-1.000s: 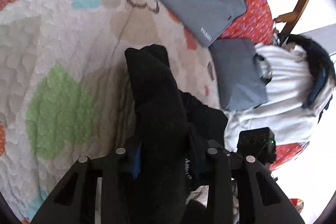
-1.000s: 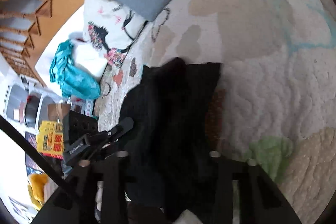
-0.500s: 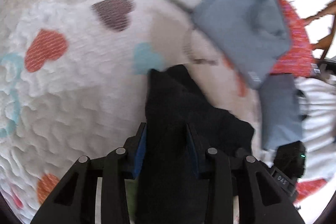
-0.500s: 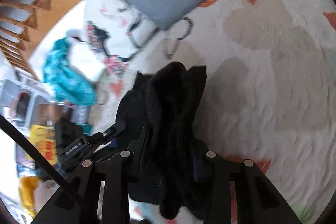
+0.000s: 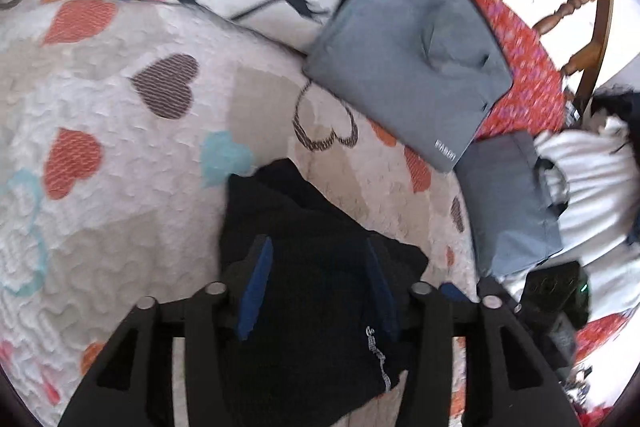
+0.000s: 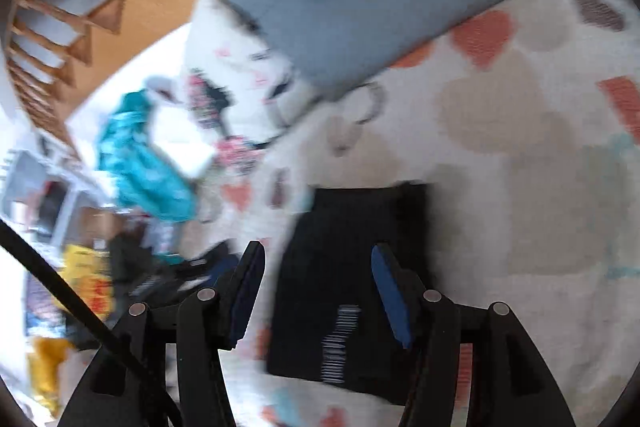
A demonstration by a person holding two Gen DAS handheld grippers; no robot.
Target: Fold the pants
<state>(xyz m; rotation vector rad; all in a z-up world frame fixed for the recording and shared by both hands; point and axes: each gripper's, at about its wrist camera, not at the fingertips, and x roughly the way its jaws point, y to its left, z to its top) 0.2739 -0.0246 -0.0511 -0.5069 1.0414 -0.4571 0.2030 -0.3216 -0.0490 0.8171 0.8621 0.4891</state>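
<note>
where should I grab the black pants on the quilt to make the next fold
Judging by the right wrist view, the black pants lie flat as a folded block. Grip the near edge from above, one gripper toward each near corner; the far edge lies flat, so you could likely carry the near edge over it.

Black pants; white quilt, multicoloured hearts; grey bag.
</note>
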